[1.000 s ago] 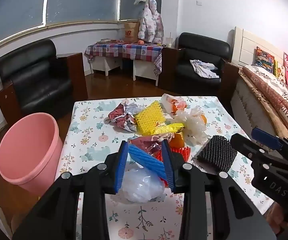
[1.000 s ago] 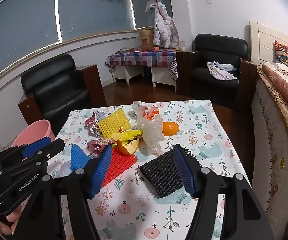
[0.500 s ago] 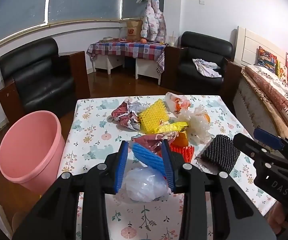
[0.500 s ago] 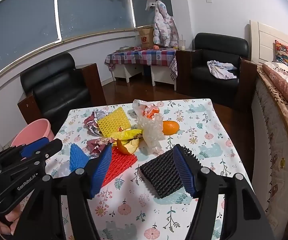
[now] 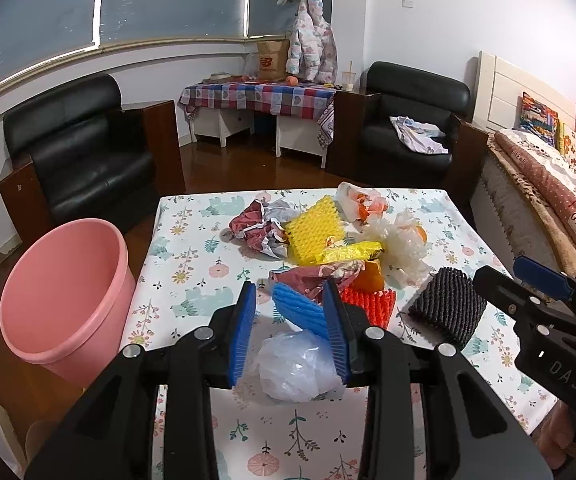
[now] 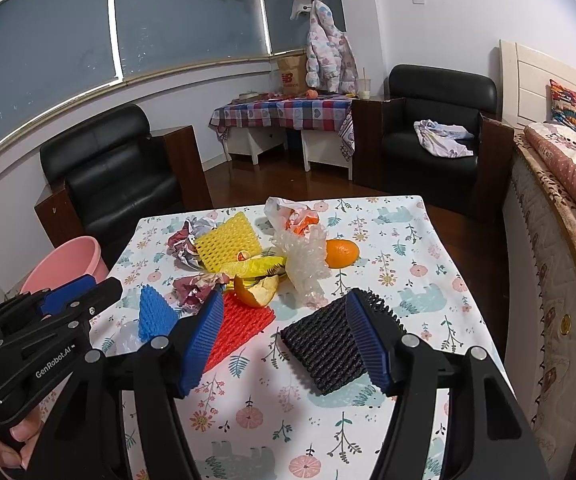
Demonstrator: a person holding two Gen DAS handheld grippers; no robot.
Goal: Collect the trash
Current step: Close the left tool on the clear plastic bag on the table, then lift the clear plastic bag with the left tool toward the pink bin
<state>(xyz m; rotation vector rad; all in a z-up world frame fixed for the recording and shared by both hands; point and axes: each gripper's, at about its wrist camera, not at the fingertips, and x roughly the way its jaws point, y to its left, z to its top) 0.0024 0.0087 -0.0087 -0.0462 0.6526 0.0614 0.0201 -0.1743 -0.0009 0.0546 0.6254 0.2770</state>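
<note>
Here, crinkled clear bag (image 5: 296, 364), ribbed blue foam (image 5: 296, 308), black mesh sleeve (image 6: 324, 348)

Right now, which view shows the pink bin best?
The left wrist view: the pink bin stands beside the table with its whole open mouth visible. The right wrist view catches only part of its rim behind the left gripper.
</note>
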